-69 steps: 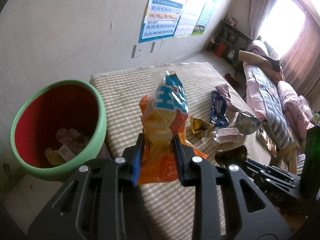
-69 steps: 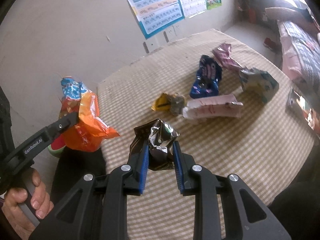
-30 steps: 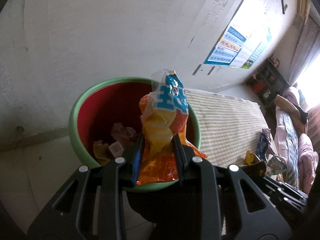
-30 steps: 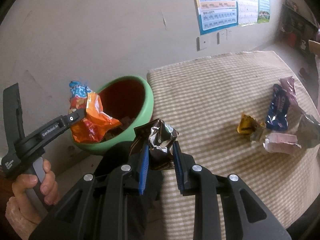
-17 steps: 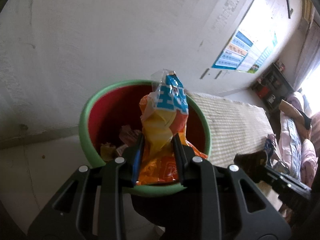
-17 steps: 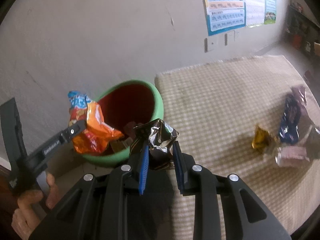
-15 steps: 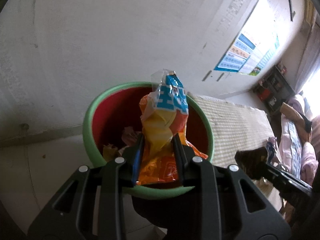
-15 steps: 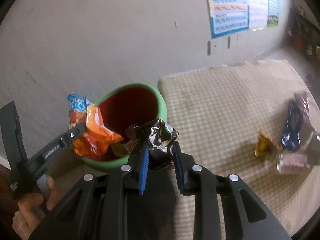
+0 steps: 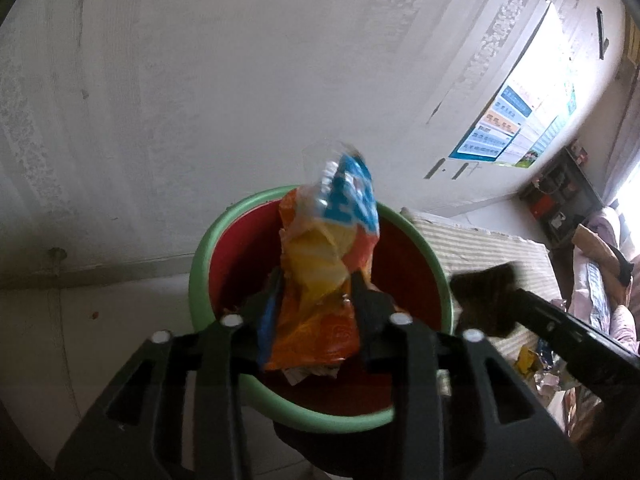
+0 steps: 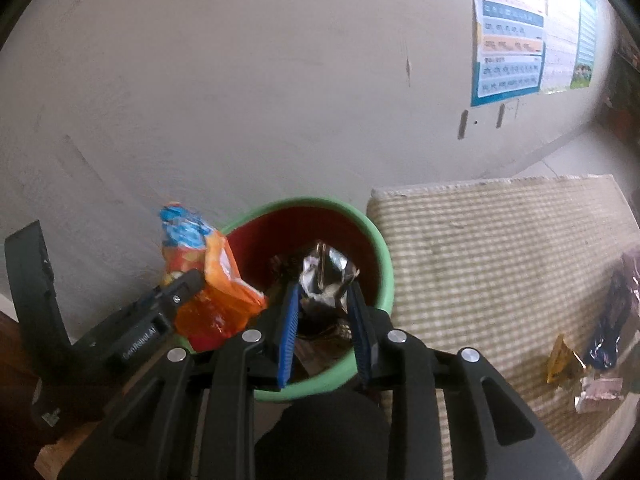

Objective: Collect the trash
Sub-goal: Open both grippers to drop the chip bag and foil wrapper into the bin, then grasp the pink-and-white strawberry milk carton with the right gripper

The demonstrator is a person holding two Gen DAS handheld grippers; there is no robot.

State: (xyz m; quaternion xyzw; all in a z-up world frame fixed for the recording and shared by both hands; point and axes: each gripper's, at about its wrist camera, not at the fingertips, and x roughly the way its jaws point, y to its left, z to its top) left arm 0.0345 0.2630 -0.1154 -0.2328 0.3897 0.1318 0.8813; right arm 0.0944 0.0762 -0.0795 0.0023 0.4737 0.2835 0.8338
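Observation:
A green bin (image 9: pixel 200 264) with a red inside stands on the floor by the wall; several scraps lie in it. My left gripper (image 9: pixel 316 296) hangs over its mouth. Its jaws are opening, and the orange-and-blue snack bag (image 9: pixel 320 276) is blurred and tipping loose between them. My right gripper (image 10: pixel 324 296) is above the bin's (image 10: pixel 384 264) right half. A crumpled brown-and-silver foil wrapper (image 10: pixel 326 276) is still pinched between its blue pads, whose jaws are just starting to open. The right wrist view shows the orange bag (image 10: pixel 216 292) from the side.
A low table under a checked cloth (image 10: pixel 500 240) adjoins the bin on the right. It holds a yellow wrapper (image 10: pixel 560 360), a dark blue one (image 10: pixel 608 332) and a pale one (image 10: pixel 596 396). The wall with posters (image 10: pixel 508 40) is close behind.
Both grippers have swung from the table to over the bin. The left jaws have widened and the orange bag has tilted and slipped. The right gripper still carries its foil wrapper.

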